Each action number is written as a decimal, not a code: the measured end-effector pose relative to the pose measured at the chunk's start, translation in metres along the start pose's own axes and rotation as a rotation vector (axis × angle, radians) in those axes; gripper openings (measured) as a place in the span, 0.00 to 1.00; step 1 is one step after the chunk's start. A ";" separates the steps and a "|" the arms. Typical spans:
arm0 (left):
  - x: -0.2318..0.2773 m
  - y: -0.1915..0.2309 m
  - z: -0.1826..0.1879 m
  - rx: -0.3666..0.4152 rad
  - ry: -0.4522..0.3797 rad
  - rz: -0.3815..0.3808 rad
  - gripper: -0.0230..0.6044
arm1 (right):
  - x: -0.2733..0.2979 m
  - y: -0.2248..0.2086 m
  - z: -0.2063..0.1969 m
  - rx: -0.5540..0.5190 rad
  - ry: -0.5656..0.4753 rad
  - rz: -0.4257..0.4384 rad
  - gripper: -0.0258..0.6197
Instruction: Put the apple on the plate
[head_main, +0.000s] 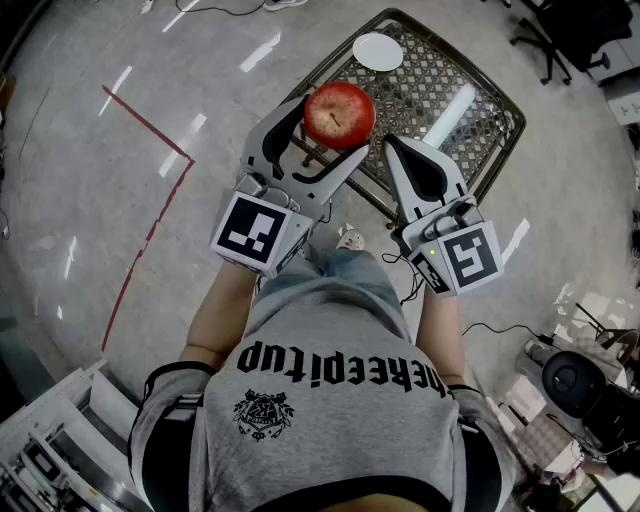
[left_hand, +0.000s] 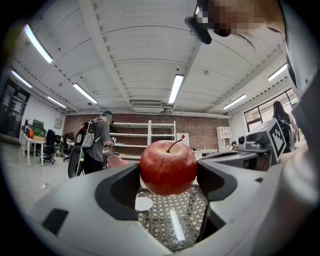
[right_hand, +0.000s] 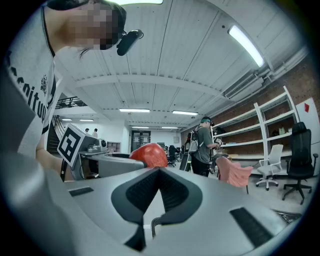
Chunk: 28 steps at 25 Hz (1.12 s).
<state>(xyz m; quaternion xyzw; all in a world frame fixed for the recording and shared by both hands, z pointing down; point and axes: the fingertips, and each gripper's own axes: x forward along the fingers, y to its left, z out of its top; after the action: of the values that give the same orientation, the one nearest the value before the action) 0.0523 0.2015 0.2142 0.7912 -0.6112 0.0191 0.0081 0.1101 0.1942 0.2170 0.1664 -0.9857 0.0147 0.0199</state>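
Jaws of left gripper (left_hand: 168, 171) clamp the apple (left_hand: 168, 167); right gripper's (right_hand: 159, 172) meet empty, its view lacking the head view's plate (head_main: 378, 51).

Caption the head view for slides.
Left gripper holds a round red apple above a metal mesh table with white plate.

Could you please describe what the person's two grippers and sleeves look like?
The left gripper and right gripper are grey moulded plastic with black-lined jaws; each carries a cube of black-and-white square markers. Short grey sleeves have black trim.
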 end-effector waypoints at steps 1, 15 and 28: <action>-0.004 0.002 0.000 -0.001 -0.004 -0.001 0.67 | 0.002 0.005 0.000 -0.004 -0.001 0.000 0.04; -0.050 0.012 0.000 -0.012 0.004 -0.068 0.67 | 0.008 0.056 0.002 -0.024 0.007 -0.064 0.04; -0.067 0.014 -0.007 -0.003 -0.037 -0.133 0.67 | 0.003 0.075 -0.003 -0.034 0.026 -0.153 0.04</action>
<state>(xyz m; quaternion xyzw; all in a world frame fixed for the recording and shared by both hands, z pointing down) 0.0218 0.2630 0.2183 0.8304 -0.5572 0.0029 -0.0007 0.0831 0.2640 0.2187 0.2406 -0.9699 -0.0015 0.0366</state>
